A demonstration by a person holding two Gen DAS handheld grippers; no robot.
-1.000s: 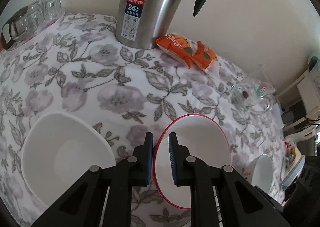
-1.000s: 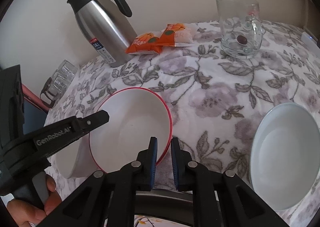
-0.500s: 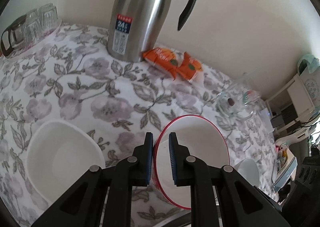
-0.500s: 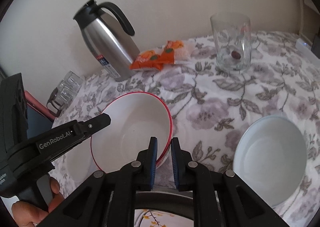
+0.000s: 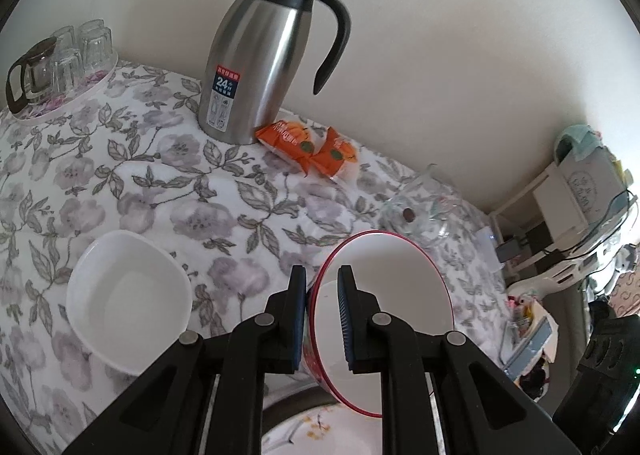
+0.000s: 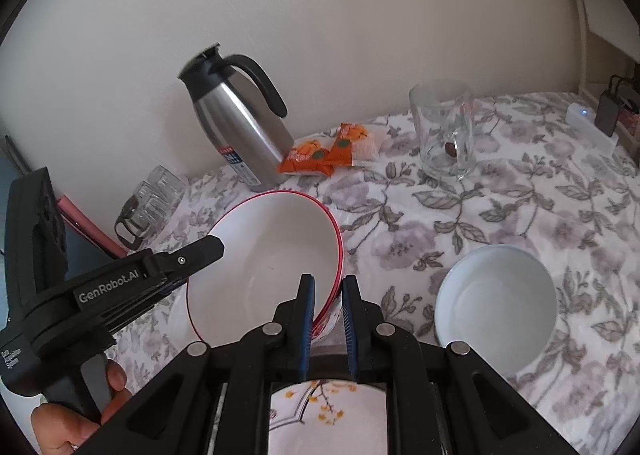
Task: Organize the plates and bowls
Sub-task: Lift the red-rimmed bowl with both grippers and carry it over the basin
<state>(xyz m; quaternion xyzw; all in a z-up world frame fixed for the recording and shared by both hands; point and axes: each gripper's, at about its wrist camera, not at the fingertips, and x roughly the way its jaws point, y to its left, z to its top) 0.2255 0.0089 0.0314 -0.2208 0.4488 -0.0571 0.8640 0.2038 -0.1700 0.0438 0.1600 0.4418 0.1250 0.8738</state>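
Observation:
A white bowl with a red rim [image 5: 384,295] [image 6: 264,255] hangs tilted above the flowered tablecloth, held from both sides. My left gripper [image 5: 322,275] is shut on its left rim; in the right wrist view that gripper [image 6: 208,251] comes in from the left, with a hand below it. My right gripper [image 6: 328,281] is shut on the bowl's near right rim. A squarish white bowl [image 5: 128,295] rests on the cloth to the left. To the right sits a round pale bowl [image 6: 496,295]. Under the grippers lies a plate with yellow flowers [image 6: 320,415] [image 5: 320,431].
At the back by the wall stand a steel thermos jug [image 5: 256,67] and two orange snack packs [image 5: 308,143]. A glass mug [image 6: 444,131] is at the back right. A tray of glasses [image 5: 60,63] fills the far left corner. Chargers [image 6: 588,123] lie at the right edge.
Both grippers have risen together with the red-rimmed bowl still clamped. The table things look smaller and farther, and the flowered plate has come into view below.

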